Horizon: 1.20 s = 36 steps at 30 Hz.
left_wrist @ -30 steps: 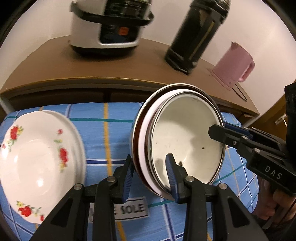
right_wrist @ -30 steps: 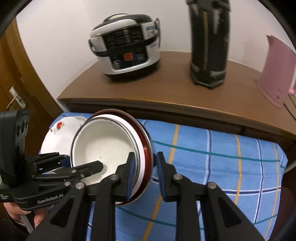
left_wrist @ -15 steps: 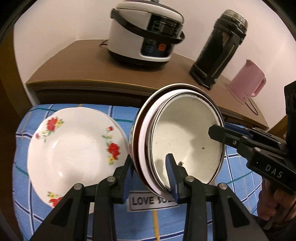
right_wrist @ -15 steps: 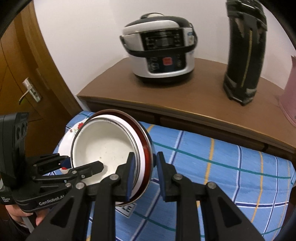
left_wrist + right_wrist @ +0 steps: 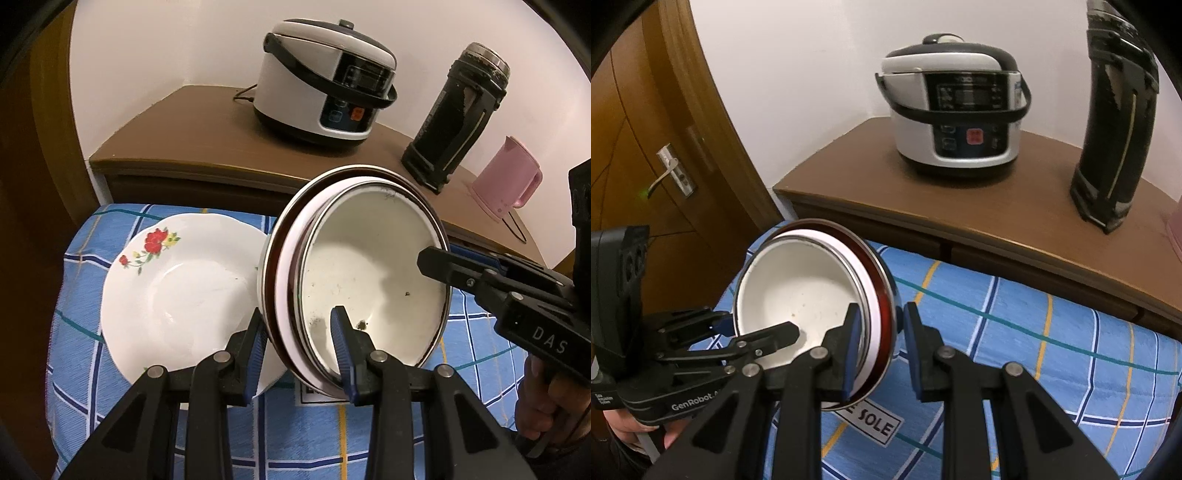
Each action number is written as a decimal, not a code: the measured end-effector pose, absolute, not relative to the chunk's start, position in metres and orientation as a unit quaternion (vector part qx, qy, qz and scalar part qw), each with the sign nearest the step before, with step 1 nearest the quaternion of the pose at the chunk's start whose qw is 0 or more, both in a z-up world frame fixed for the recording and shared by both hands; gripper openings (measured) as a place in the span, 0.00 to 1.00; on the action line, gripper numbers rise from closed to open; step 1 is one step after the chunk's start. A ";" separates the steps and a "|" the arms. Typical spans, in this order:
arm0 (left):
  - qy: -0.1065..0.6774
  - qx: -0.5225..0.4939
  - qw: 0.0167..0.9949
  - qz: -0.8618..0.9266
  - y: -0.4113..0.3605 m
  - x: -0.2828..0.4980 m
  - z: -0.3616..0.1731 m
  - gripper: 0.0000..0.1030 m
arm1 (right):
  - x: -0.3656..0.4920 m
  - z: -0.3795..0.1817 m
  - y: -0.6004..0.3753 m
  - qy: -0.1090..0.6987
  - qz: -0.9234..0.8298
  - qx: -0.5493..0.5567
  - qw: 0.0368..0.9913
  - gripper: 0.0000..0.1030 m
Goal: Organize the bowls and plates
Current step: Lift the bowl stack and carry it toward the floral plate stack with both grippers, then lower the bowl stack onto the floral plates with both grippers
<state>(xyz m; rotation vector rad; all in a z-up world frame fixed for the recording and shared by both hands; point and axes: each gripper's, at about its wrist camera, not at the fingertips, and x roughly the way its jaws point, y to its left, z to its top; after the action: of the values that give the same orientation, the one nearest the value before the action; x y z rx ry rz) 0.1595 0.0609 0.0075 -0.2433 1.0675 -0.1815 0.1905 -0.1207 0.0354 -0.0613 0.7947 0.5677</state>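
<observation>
Hand-held gripper (image 5: pixel 517 295) marked "DAS" (other (image 5: pixel 713 354) reads "GenRobot"), cloth label (image 5: pixel 875 421) "SOLE"

My bowls (image 5: pixel 373 280) are white inside with dark red rims; the plate (image 5: pixel 177 291) is white with red flowers; the cloth (image 5: pixel 1052 354) is blue plaid.

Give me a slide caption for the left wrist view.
Both grippers, left gripper and right gripper, grip the nested bowls tilted above the floral plate.
</observation>
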 end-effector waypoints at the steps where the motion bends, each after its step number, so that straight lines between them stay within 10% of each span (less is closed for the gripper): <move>1: 0.507 -0.116 0.850 -0.084 0.062 0.159 0.008 0.36 | 0.190 0.036 -0.119 0.381 0.274 -0.030 0.882 0.23; 36: 0.507 -0.133 0.851 -0.021 0.119 0.147 0.007 0.36 | 0.190 0.036 -0.054 0.371 0.329 -0.063 0.866 0.22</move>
<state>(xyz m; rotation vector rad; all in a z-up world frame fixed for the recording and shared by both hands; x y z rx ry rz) 0.1474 0.1190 0.0068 -0.2790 1.0676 -0.0439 0.1902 -0.0536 0.0364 -0.1312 0.7763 0.6892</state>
